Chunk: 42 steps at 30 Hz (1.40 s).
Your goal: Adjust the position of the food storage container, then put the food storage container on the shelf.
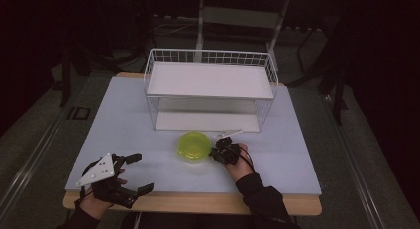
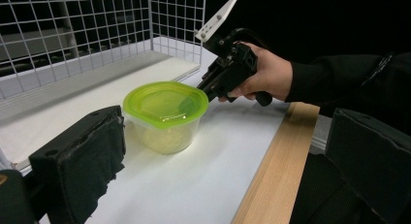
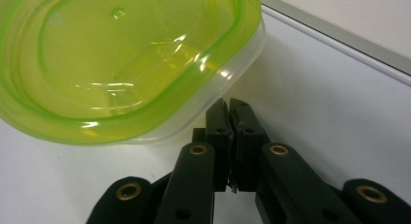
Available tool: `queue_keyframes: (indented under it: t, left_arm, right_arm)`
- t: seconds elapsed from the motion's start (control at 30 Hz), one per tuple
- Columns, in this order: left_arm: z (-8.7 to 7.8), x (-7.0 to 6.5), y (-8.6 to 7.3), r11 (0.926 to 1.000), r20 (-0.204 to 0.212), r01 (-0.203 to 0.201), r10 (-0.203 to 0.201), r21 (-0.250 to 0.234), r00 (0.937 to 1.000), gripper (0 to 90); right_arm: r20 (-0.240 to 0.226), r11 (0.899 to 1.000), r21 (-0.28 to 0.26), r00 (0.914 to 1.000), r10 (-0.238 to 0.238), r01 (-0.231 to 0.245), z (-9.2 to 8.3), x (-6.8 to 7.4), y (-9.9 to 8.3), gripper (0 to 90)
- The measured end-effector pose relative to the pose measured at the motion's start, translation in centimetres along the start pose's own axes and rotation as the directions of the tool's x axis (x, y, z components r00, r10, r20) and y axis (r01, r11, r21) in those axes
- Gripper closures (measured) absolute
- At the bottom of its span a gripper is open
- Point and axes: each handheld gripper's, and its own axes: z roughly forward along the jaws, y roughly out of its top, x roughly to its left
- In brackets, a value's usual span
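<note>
Right gripper view: right tongs point(image 3: 231, 110) pressed together at the tub point(image 3: 121, 64) rim, gripping nothing. Left tongs point(image 1: 141, 172) gape apart. A nudge could slide the light tub across the desk point(image 1: 277, 159).

Room was dark, only the worktop point(image 1: 124, 125) lit: pale grey-white top, light wood front edge. White wire shelf rack point(image 1: 210, 87) stood at the far side, two tiers. Grey floor point(image 1: 29, 140) around it, a metal rail on the left. Pale frame point(image 1: 237, 16) behind, dim.
</note>
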Motion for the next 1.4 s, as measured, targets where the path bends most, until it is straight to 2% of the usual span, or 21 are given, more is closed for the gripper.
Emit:
queue_keyframes:
  t: [0.03,0.17,0.27,0.33,0.43,0.5,0.53,0.57,0.6,0.63,0.67,0.7,0.8,0.9,0.97,1.0,1.03,1.13,1.2,1.27,1.4]
  left_arm:
    - [0.0,0.0,0.0,1.0,0.002,0.001,-0.001,0.0,1.0,1.8]
    - [0.0,-0.1,0.0,1.0,0.003,0.002,-0.002,-0.003,1.0,1.8]
    - [0.0,-0.1,0.0,1.0,0.003,0.001,-0.001,-0.002,1.0,1.8]
    - [0.0,-0.1,0.0,1.0,0.005,0.003,-0.003,-0.002,1.0,1.8]
    - [0.0,-0.1,0.0,1.0,0.006,0.002,-0.002,0.002,1.0,1.8]
    - [0.1,-0.1,0.0,1.0,0.006,-0.001,0.001,0.004,1.0,1.8]
    - [0.1,-0.1,0.0,1.0,0.006,-0.001,0.001,0.004,1.0,1.8]
    - [0.1,-0.1,0.0,1.0,0.009,0.0,0.0,0.002,1.0,1.8]
    - [0.1,-0.1,0.0,1.0,0.009,0.0,0.0,0.002,1.0,1.8]
    - [0.2,-0.1,0.0,1.0,0.008,0.0,0.0,0.003,1.0,1.8]
    - [0.2,0.0,0.0,1.0,0.011,0.008,-0.008,0.005,0.9999,1.8]
    - [0.2,0.0,0.0,0.9999,0.012,0.012,-0.012,0.003,0.9999,1.8]
    - [0.3,0.1,0.0,0.9999,0.008,0.011,-0.011,0.004,0.9999,1.8]
    - [0.5,0.1,0.1,0.9995,-0.003,0.016,-0.016,0.028,0.9999,1.8]
    - [0.5,0.1,0.1,0.9995,-0.003,0.016,-0.016,0.028,0.9999,1.8]
    - [0.6,0.0,0.5,0.9998,0.006,0.014,-0.014,0.017,0.9999,1.8]
    - [0.7,0.0,0.6,0.9997,0.004,0.013,-0.013,0.02,0.9999,1.8]
    - [0.9,0.0,1.3,0.9993,0.021,0.03,-0.03,0.022,0.9993,1.8]
    - [1.2,-0.1,2.0,0.9979,0.033,0.042,-0.043,0.049,0.9985,1.8]
    - [1.5,-0.2,2.6,0.9973,0.033,0.04,-0.042,0.062,0.9986,1.8]
    - [2.3,-0.3,4.0,0.9963,0.055,0.033,-0.038,0.079,0.9978,1.8]
  right_arm:
    - [0.004,1.0,0.002,1.0,-0.002,0.002,0.0,0.0,0.0,86.6]
    - [0.037,1.0,0.014,0.9992,-0.017,0.016,-1.2,-0.3,-0.3,74.1]
    - [0.034,1.0,0.003,0.9992,-0.023,0.023,-2.4,-0.5,-0.5,57.3]
    - [0.036,0.999,-0.014,0.9983,-0.045,0.046,-3.4,-0.2,-0.7,43.5]
    - [-0.013,0.998,-0.049,0.9993,-0.035,0.034,-4.8,0.2,-1.0,31.1]
    - [-0.042,0.998,-0.05,0.9978,-0.051,0.049,-5.4,0.6,-1.2,21.0]
    - [-0.058,0.997,-0.056,0.9964,-0.061,0.058,-5.8,0.8,-1.3,21.0]
    - [-0.05,0.995,-0.075,0.9961,-0.072,0.068,-6.2,1.1,-1.5,17.8]
    - [-0.066,0.994,-0.083,0.9949,-0.076,0.07,-6.5,1.2,-1.6,15.1]
    - [-0.066,0.994,-0.083,0.9949,-0.076,0.07,-6.5,1.2,-1.6,15.1]
    - [-0.044,0.991,-0.1,0.9947,-0.093,0.088,-7.3,1.5,-1.8,14.7]
    - [-0.038,0.991,-0.107,0.9954,-0.088,0.084,-7.6,1.6,-1.8,14.2]
    - [-0.052,0.987,-0.134,0.9942,-0.094,0.087,-8.5,1.8,-1.9,14.0]
    - [-0.028,0.975,-0.172,0.989,-0.145,0.138,-10.4,2.3,-1.9,14.4]
    - [-0.018,0.971,-0.184,0.9872,-0.159,0.153,-10.7,2.4,-1.9,14.4]
    - [-0.018,0.971,-0.184,0.9872,-0.159,0.153,-10.7,2.4,-1.9,14.7]
    - [-0.009,0.964,-0.191,0.9814,-0.192,0.187,-11.5,2.6,-1.8,14.9]
    - [-0.007,0.956,-0.208,0.9771,-0.212,0.206,-12.0,2.7,-1.7,15.0]
    - [-0.008,0.955,-0.207,0.9753,-0.221,0.214,-12.3,2.8,-1.5,14.9]
    - [0.013,0.946,-0.217,0.9694,-0.245,0.242,-12.6,3.1,-1.2,15.0]
    - [0.026,0.94,-0.23,0.9674,-0.252,0.251,-13.0,3.7,-0.6,15.4]
